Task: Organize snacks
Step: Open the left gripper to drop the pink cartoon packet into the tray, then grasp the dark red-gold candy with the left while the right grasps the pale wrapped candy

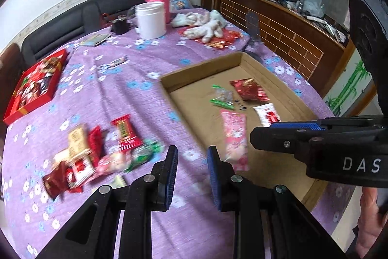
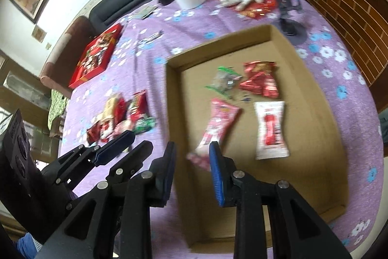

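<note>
Four snacks lie in your cardboard tray (image 2: 315,98). The long pink packet (image 2: 218,123) lies slanted, its near end toward the tray's left wall, its far end pointing up-right. Your right gripper (image 2: 192,157) hangs above that near end, jaws slightly apart and empty. Your left gripper (image 1: 191,162) is likewise empty, narrowly parted, over the purple cloth (image 1: 135,98) beside the snack pile (image 1: 97,152).

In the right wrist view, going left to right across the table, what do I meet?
Red gift box → pile of loose snacks → cardboard tray's left wall → pink snack packet → white and red packet.
</note>
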A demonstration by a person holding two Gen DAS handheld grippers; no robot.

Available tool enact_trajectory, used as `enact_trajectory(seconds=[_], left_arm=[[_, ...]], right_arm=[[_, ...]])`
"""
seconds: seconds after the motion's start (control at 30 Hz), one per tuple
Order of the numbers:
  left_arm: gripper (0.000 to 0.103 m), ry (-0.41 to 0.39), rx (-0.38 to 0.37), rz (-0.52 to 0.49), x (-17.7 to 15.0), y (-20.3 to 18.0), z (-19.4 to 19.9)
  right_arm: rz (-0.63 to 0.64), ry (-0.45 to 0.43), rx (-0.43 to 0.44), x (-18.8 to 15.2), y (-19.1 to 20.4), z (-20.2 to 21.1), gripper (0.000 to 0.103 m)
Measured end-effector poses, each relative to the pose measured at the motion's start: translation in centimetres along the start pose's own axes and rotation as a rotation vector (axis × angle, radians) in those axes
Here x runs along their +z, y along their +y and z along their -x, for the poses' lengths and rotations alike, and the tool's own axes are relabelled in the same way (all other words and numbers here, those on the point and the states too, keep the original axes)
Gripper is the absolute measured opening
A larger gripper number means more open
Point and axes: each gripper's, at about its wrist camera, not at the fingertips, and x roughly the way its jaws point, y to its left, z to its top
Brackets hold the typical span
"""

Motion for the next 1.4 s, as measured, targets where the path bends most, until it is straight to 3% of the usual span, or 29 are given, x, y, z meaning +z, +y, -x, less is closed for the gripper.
enact_trajectory(seconds=[0.33, 0.53, 0.7, 0.8, 0.93, 1.17, 1.33, 1.4], left_arm=[[0.030, 0.005, 0.057, 0.128, -3.3, 7.8, 1.9], [0.030, 0.017, 0.122, 0.249, -5.1, 15.4, 2.6], [0.031, 0.024, 0.124, 0.333, -4.8, 21.9, 1.6], [0.053, 0.043, 0.045, 0.365, -3.9, 24.7, -0.3], [0.053, 0.119, -0.110, 0.373, -4.0, 25.5, -3.3], [0.053, 0.142, -0.208, 0.255, -6.8, 20.7, -2.2], [0.053, 0.105, -0.084, 0.177, -7.1, 18.8, -1.5], [0.053, 0.113, -0.075, 0.150, -6.9, 18.5, -1.9]], right_arm=[[0.080, 0.085, 0.043, -1.7, 5.4, -3.2, 0.027], [0.092, 0.127, 0.056, -3.1, 7.5, -5.2, 0.027], [0.066, 0.128, 0.050, -3.6, 7.9, -5.7, 0.027], [0.048, 0.125, 0.039, -3.8, 7.9, -5.7, 0.027], [0.032, 0.123, 0.025, -4.0, 8.1, -5.8, 0.027], [0.023, 0.121, 0.009, -4.1, 8.4, -5.9, 0.027], [0.021, 0.133, 0.006, -4.0, 8.6, -6.7, 0.027], [0.025, 0.136, 0.011, -3.9, 8.9, -6.9, 0.027]])
